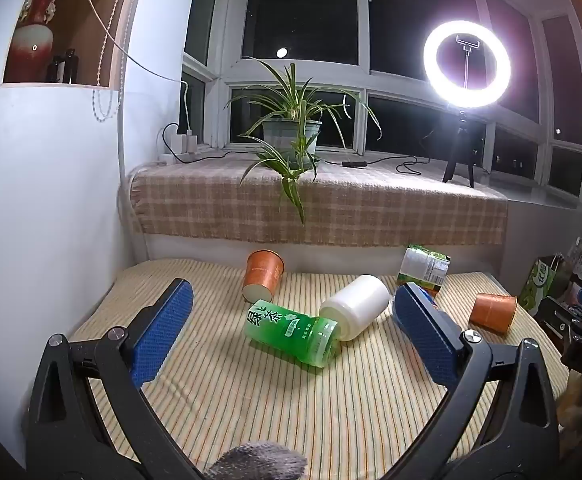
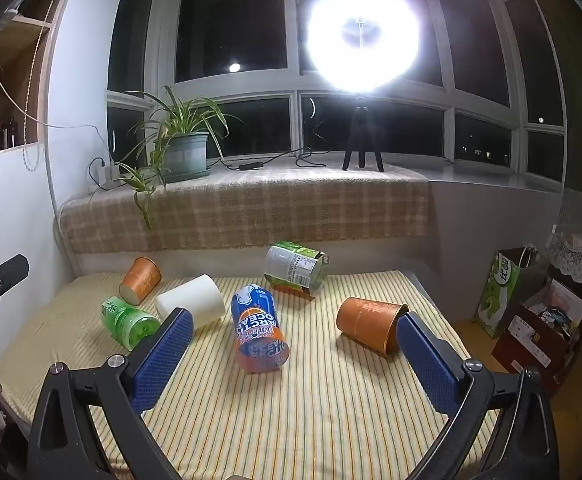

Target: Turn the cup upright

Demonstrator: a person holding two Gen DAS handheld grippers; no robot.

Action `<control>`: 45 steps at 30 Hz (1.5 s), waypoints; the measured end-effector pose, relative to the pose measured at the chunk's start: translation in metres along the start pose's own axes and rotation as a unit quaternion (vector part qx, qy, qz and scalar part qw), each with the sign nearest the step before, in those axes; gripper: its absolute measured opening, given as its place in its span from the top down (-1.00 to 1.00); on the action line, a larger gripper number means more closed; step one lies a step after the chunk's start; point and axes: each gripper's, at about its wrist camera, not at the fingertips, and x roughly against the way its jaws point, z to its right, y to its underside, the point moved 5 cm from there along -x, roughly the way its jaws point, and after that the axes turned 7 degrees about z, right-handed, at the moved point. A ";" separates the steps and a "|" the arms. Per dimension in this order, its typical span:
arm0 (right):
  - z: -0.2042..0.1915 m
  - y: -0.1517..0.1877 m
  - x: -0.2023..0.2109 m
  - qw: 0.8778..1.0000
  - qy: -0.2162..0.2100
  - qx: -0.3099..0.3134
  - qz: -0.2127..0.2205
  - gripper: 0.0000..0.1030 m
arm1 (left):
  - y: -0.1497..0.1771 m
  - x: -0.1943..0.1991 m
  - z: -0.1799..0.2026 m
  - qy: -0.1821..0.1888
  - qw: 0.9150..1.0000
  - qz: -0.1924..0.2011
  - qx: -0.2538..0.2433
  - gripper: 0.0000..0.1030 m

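Observation:
Several cups lie on their sides on the striped table [image 1: 251, 400]. In the left wrist view a green cup [image 1: 291, 330] and a white cup [image 1: 357, 306] lie touching, straight ahead of my open, empty left gripper [image 1: 291, 322]. An orange cup [image 1: 262, 275] lies behind them, another orange cup [image 1: 493, 312] at the right. In the right wrist view my right gripper [image 2: 295, 330] is open and empty. A blue-orange cup [image 2: 258, 330] lies between its fingers' line of sight. The right orange cup [image 2: 371, 325] lies just beyond its right finger [image 2: 427, 360].
A green-labelled cup [image 2: 295, 270] lies on a small block at the table's back edge. Behind is a checked-cloth sill [image 2: 251, 208] with a potted plant [image 2: 183, 152] and a ring light [image 2: 363, 40]. Boxes and a bag [image 2: 503, 292] stand on the floor right of the table.

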 end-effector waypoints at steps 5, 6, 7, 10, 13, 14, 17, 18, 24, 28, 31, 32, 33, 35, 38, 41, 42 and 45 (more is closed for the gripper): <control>0.001 -0.001 0.000 1.000 0.002 0.000 0.002 -1.00 | 0.000 0.000 0.000 0.000 1.000 0.002 -0.002 -0.99; 0.001 -0.001 -0.001 1.000 0.002 0.000 0.003 -1.00 | 0.000 0.000 0.000 0.000 1.000 0.003 -0.002 -0.99; 0.001 -0.002 -0.001 1.000 0.003 0.000 0.004 -1.00 | -0.001 0.000 -0.001 0.000 1.000 0.003 -0.002 -0.99; 0.001 0.000 0.001 1.000 0.004 0.000 0.004 -1.00 | -0.002 -0.001 0.000 -0.001 1.000 0.004 0.000 -0.99; 0.004 -0.002 0.003 1.000 0.002 -0.003 0.006 -1.00 | -0.003 0.000 0.001 -0.001 1.000 0.005 -0.003 -0.99; 0.004 -0.002 0.003 1.000 0.003 -0.004 0.006 -1.00 | -0.003 0.000 0.001 -0.001 1.000 0.005 -0.003 -0.99; 0.003 -0.002 0.003 1.000 0.004 -0.004 0.006 -1.00 | -0.002 0.001 0.002 -0.001 1.000 0.007 -0.005 -0.99; 0.003 -0.002 0.003 1.000 0.004 -0.003 0.007 -1.00 | -0.001 0.001 0.002 -0.001 1.000 0.007 -0.006 -0.99; 0.002 -0.002 0.004 1.000 0.005 -0.004 0.007 -1.00 | -0.001 0.001 0.002 0.000 1.000 0.008 -0.007 -0.99; 0.004 -0.004 0.004 1.000 0.005 -0.004 0.006 -1.00 | -0.001 0.001 0.003 0.000 1.000 0.008 -0.007 -0.99; 0.003 -0.004 0.003 1.000 0.005 -0.005 0.006 -1.00 | -0.001 0.001 0.003 -0.001 1.000 0.008 -0.008 -0.99; 0.004 -0.004 0.004 1.000 0.005 -0.005 0.006 -1.00 | -0.001 0.001 0.003 -0.001 1.000 0.008 -0.008 -0.99; 0.004 -0.004 0.003 1.000 0.005 -0.005 0.005 -1.00 | -0.001 0.001 0.003 -0.001 1.000 0.008 -0.008 -0.99; 0.004 -0.005 0.003 1.000 0.005 -0.007 0.004 -1.00 | -0.001 0.001 0.003 -0.001 1.000 0.008 -0.009 -0.99; 0.004 -0.004 0.002 1.000 0.005 -0.006 0.004 -1.00 | -0.001 0.001 0.003 -0.001 1.000 0.008 -0.009 -0.99; 0.004 -0.004 0.002 1.000 0.005 -0.006 0.004 -1.00 | -0.001 0.001 0.003 -0.001 1.000 0.008 -0.009 -0.99; 0.004 -0.004 0.002 1.000 0.005 -0.007 0.004 -1.00 | -0.001 0.001 0.003 -0.001 1.000 0.008 -0.009 -0.99; 0.004 -0.004 0.002 1.000 0.005 -0.007 0.003 -1.00 | -0.001 0.001 0.003 -0.001 1.000 0.008 -0.009 -0.99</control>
